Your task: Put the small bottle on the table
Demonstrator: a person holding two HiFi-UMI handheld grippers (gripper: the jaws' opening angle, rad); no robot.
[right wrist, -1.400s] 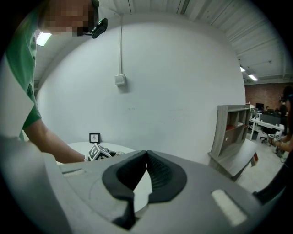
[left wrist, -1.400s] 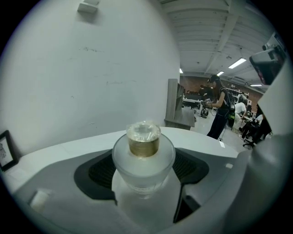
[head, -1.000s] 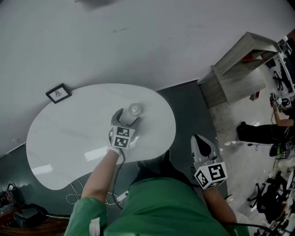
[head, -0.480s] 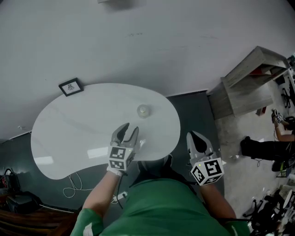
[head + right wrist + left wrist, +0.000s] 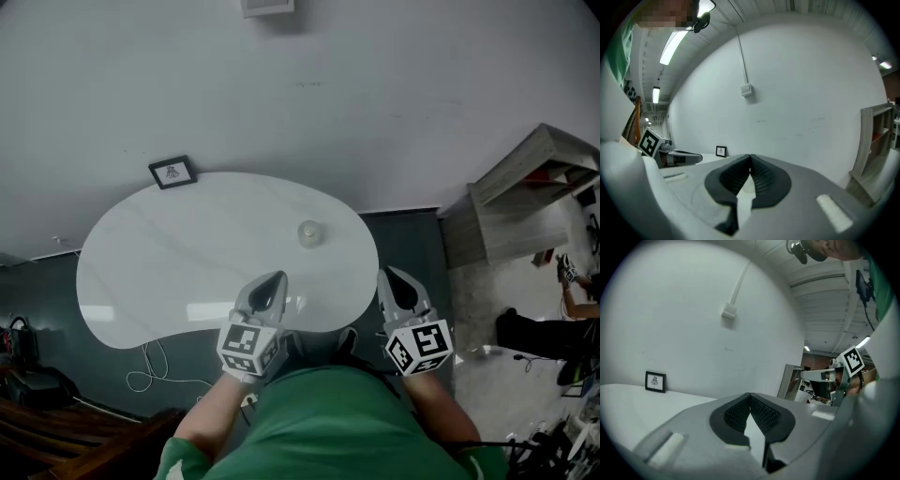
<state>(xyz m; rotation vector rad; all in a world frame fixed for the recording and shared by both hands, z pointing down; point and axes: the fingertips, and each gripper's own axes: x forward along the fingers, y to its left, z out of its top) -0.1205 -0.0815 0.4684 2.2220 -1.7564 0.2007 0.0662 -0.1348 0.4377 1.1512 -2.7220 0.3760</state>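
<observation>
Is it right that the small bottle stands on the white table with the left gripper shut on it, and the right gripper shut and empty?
No. The left gripper is shut on nothing: its jaws have just closed empty, and the head view shows it apart from the small bottle standing on the white table. The right gripper is shut and empty.

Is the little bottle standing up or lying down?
Standing up. Seen from above, the small bottle shows only its round top, and it rests by itself on the table.
</observation>
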